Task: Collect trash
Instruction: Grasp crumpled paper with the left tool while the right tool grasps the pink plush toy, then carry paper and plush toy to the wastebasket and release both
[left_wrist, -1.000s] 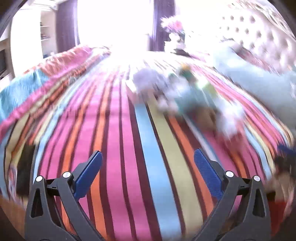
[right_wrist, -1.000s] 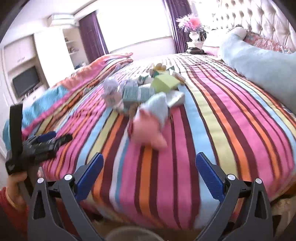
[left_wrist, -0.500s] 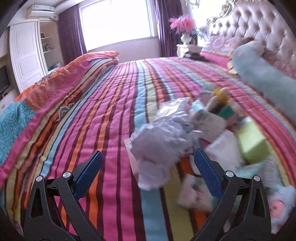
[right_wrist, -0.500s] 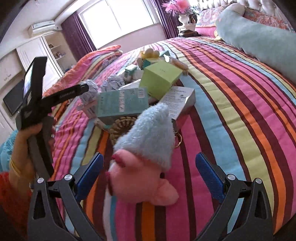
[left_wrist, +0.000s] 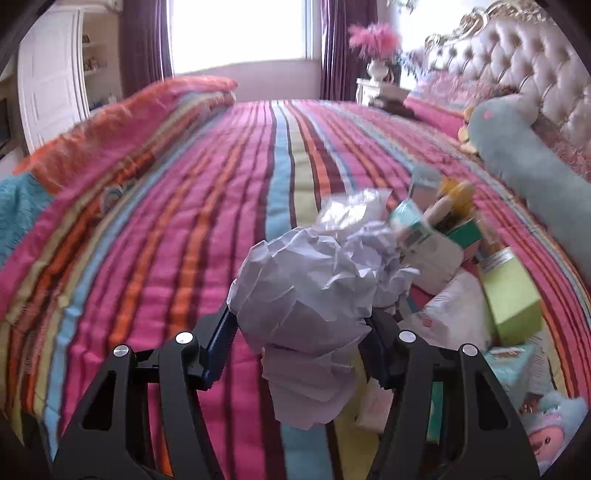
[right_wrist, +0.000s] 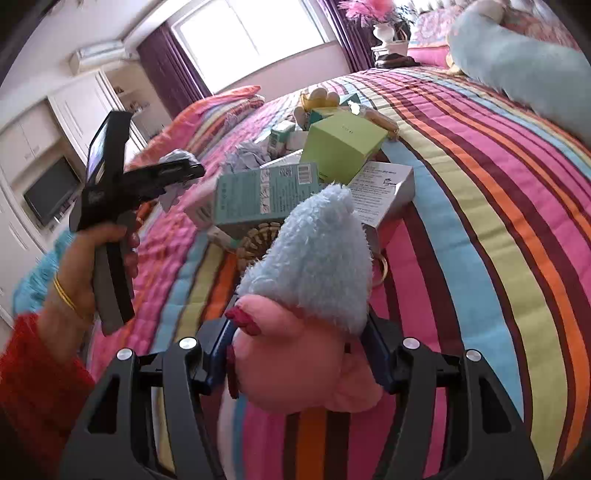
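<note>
White crumpled paper (left_wrist: 303, 291) sits squeezed between the blue-padded fingers (left_wrist: 218, 339) of the left gripper (left_wrist: 301, 341), which have closed in against both its sides above the striped bedspread (left_wrist: 177, 206). Just to its right lies the heap of trash: a clear plastic wrapper (left_wrist: 347, 212), a green box (left_wrist: 511, 295), a teal carton (left_wrist: 408, 221) and other small packets, all touching or overlapping. The right gripper (right_wrist: 299, 354) has its fingers (right_wrist: 216, 350) pressed against the pink face of a plush toy with a fluffy blue cap (right_wrist: 314, 266), which lies at the near edge of the same heap. A teal box (right_wrist: 264, 194) and a grey box (right_wrist: 384, 188) rest just behind the toy.
</note>
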